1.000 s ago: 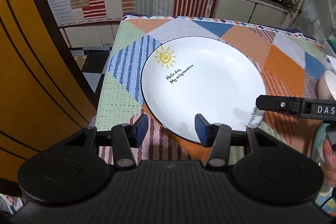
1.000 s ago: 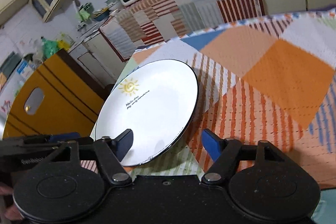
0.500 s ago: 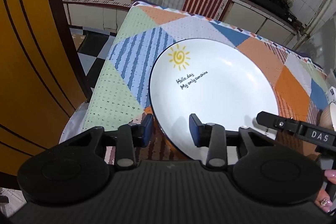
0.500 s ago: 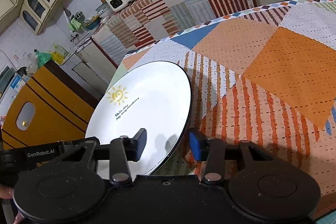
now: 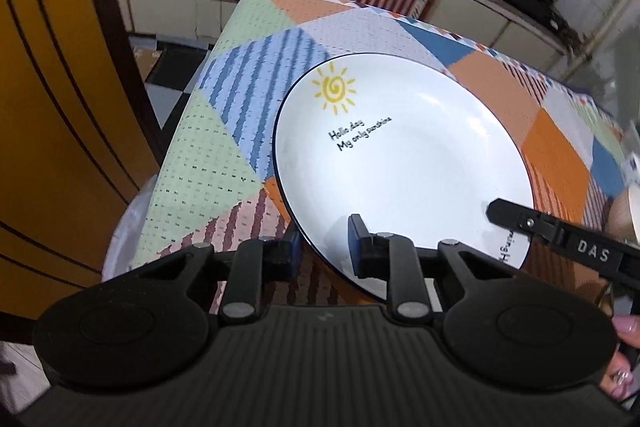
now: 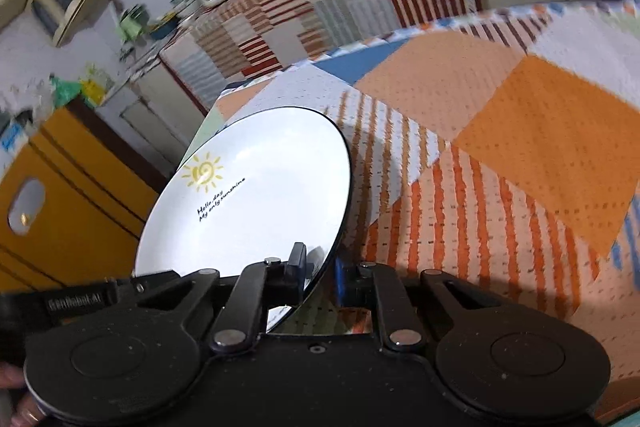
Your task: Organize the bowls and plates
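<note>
Plate (image 5: 404, 163) rim between both fingers pairs: left gripper (image 5: 322, 247) and right gripper (image 6: 318, 273) clamped on near edge; disc extends forward.

left gripper (image 5: 322, 241): bottom centre, jaws clamped on plate (image 5: 404, 163) rim | right gripper (image 6: 320, 273): bottom centre, jaws clamped on same rim
</note>
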Motion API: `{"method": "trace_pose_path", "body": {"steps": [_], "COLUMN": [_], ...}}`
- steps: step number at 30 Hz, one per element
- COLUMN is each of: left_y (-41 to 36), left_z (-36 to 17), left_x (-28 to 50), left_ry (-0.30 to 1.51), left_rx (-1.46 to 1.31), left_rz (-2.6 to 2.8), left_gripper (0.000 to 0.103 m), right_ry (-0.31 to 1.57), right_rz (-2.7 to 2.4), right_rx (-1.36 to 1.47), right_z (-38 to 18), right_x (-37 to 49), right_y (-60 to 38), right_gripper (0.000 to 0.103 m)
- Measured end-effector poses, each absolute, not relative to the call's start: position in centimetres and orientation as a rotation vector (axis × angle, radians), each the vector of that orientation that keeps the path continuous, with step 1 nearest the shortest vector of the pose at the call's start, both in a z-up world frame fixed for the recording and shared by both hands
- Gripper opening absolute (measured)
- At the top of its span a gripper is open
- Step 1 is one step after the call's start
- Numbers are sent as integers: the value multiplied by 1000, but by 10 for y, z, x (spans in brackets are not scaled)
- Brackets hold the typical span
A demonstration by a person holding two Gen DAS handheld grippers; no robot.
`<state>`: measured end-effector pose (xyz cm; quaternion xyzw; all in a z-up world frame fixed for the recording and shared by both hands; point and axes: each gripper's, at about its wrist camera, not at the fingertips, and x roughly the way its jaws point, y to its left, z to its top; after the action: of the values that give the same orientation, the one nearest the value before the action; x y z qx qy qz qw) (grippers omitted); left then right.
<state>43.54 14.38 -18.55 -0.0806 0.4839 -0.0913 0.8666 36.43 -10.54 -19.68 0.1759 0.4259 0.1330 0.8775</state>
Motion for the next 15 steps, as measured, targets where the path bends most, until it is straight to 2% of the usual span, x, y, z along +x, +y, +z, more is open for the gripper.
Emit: {"method": "trace_pose_path", "body": {"steps": [6, 15], "left_y": [132, 122], "left_z": [-149, -106], "left_x": [395, 342], "left_ry": [927, 924], "left_rx": [-69, -125], "left_rz": [-240, -277], "left_gripper": [22, 22], "right_ry": [860, 769], "right_rz": [297, 345], "right_rx": [435, 396], "right_z": [-187, -143], "right_x": [346, 293], "right_y": [-122, -138], "right_gripper": [18, 18]}}
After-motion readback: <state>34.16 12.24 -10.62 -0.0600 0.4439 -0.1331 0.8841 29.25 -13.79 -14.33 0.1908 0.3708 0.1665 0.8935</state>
